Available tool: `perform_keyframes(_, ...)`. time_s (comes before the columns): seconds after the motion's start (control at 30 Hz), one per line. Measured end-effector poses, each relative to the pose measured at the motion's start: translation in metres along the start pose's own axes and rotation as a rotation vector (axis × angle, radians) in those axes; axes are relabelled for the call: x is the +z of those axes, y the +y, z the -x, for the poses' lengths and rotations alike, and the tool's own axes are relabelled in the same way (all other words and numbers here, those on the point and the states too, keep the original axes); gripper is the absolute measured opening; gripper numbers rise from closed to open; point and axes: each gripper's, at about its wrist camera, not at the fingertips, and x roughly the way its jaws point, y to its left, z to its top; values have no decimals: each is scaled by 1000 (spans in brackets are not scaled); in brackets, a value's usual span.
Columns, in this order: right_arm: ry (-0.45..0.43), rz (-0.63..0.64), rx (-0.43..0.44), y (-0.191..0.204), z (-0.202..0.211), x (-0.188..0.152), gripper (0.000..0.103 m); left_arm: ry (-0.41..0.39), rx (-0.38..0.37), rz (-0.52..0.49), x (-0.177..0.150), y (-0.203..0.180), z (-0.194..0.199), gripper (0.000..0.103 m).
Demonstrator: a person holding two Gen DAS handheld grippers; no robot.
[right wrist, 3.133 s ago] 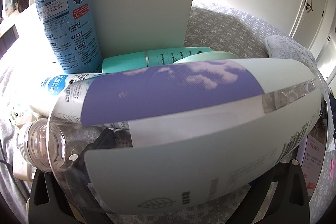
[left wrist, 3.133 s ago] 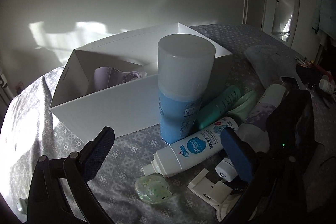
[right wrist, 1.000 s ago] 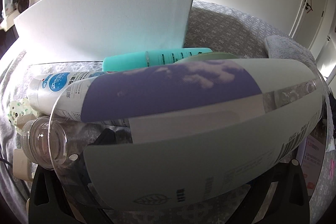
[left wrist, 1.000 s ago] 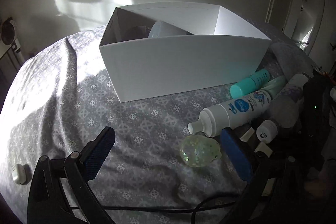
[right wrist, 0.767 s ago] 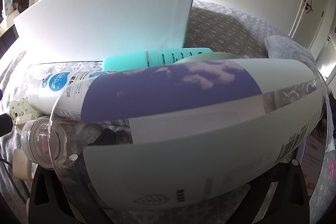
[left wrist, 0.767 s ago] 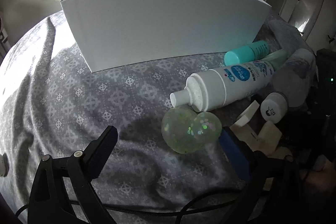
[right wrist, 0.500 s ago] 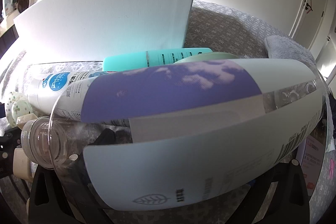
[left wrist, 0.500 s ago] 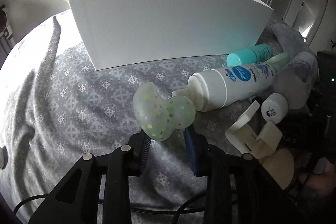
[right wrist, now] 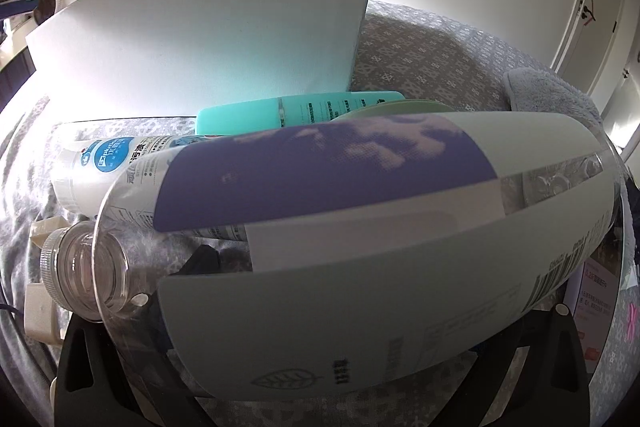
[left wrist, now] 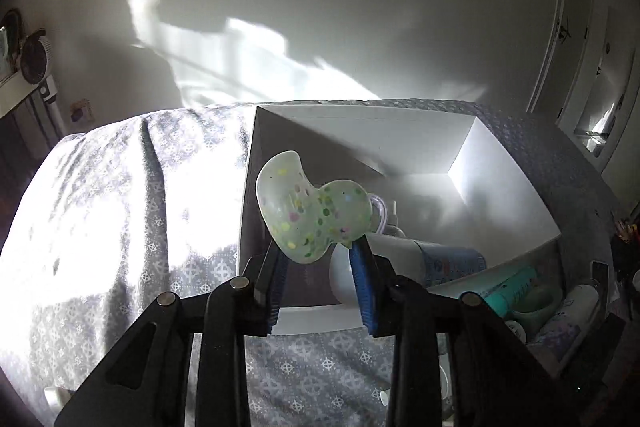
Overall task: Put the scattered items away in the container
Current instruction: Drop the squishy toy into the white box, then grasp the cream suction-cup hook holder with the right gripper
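The left gripper (left wrist: 320,259) is clamped on the speckled toy (left wrist: 312,207) by its lower edge (thin purchase) above the white box (left wrist: 508,187)'s near-left corner; it could slip outside.

The left wrist camera is looking down from above into the white box (left wrist: 500,187). The right wrist camera is sitting low, pressed close against a clear bottle (right wrist: 360,247), facing the same box's (right wrist: 208,39) outer wall.
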Motion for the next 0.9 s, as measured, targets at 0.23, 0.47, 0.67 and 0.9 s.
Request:
perform_keyframes(0.23,0,0,0,0,0,0,103,-54,7,50,-40,6,29,93)
perform_keyframes(0.47,40,0,11,-1,3,1,103,56,120,-25,-119,10,23,102)
perform_keyframes(0.67,170,-52,94,-18,25,2,103,114,142,65,-182,36,10,103)
perform_keyframes(0.9,190,-92,292,4,78,-39,103,139,172,83,-176,37,5,103)
